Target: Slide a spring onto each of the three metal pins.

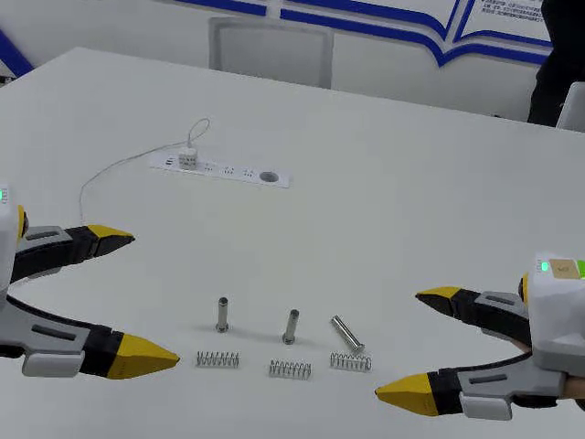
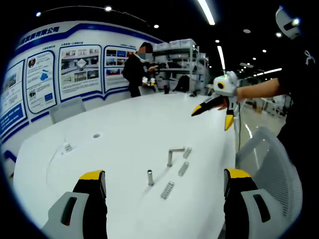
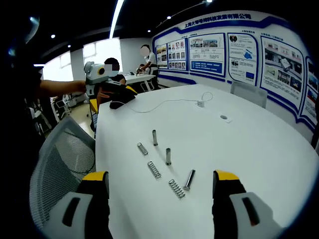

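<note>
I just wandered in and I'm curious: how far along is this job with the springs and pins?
Nothing looks done: the left spring, middle spring and right spring lie loose on the table, none on a pin. Nothing is in hand: left gripper and right gripper are open, empty. All three remain; the left pin and middle pin stand upright, the right pin lies on its side.

The left gripper point(image 1: 155, 299) is cut off by the picture's left side, and the right gripper point(image 1: 398, 343) by its right side. The marks on the strip point(image 1: 219, 170) near the table's point(image 1: 411, 183) far edge are too small to read. That edge hides the chair's point(image 1: 270, 50) lower part.
</note>
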Tool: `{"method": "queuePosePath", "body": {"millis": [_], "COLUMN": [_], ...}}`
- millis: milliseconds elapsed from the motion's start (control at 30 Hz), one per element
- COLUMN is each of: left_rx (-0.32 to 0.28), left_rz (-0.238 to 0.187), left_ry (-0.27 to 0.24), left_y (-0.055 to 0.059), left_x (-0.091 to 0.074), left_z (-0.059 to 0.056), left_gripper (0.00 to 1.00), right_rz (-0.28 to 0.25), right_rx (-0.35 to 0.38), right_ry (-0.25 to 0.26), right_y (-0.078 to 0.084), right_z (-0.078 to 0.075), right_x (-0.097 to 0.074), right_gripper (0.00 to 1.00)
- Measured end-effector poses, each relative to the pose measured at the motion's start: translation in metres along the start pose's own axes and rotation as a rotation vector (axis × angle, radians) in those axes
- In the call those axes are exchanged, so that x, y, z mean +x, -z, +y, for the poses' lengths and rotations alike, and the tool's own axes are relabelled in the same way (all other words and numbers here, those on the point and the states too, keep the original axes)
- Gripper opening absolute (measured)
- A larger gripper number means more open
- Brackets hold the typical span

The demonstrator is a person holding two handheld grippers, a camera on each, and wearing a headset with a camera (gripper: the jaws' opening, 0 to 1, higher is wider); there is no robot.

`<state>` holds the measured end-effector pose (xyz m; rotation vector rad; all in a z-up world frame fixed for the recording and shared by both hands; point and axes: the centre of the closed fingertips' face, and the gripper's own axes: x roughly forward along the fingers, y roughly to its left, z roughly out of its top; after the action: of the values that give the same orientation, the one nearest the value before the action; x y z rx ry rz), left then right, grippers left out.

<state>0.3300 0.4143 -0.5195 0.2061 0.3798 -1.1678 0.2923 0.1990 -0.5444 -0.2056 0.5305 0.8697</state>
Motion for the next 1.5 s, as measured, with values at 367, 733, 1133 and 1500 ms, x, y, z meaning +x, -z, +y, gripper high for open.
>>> {"method": "queuePosePath", "body": {"millis": [367, 733, 1133, 1500], "left_rx": [0.008, -0.024, -0.054, -0.060], "left_rz": [-0.011, -0.021, -0.033, 0.000], "left_ry": [-0.029, -0.032, -0.026, -0.018], "left_y": [-0.001, 0.004, 0.005, 0.018], "left_x": [0.002, 0.003, 0.008, 0.020], "left_z": [0.004, 0.005, 0.004, 0.009], "left_gripper": [1.00, 1.00, 1.00, 1.00], "right_rz": [0.010, -0.015, 0.023, 0.055], "right_rx": [-0.003, 0.006, 0.024, 0.021], "right_ry": [0.027, 0.039, 0.037, 0.052], "right_y": [0.007, 0.006, 0.011, 0.015], "right_z": [-0.003, -0.005, -0.019, -0.036], "right_x": [0.003, 0.008, 0.031, 0.046], "right_gripper": [0.86, 0.83, 0.78, 0.70]}}
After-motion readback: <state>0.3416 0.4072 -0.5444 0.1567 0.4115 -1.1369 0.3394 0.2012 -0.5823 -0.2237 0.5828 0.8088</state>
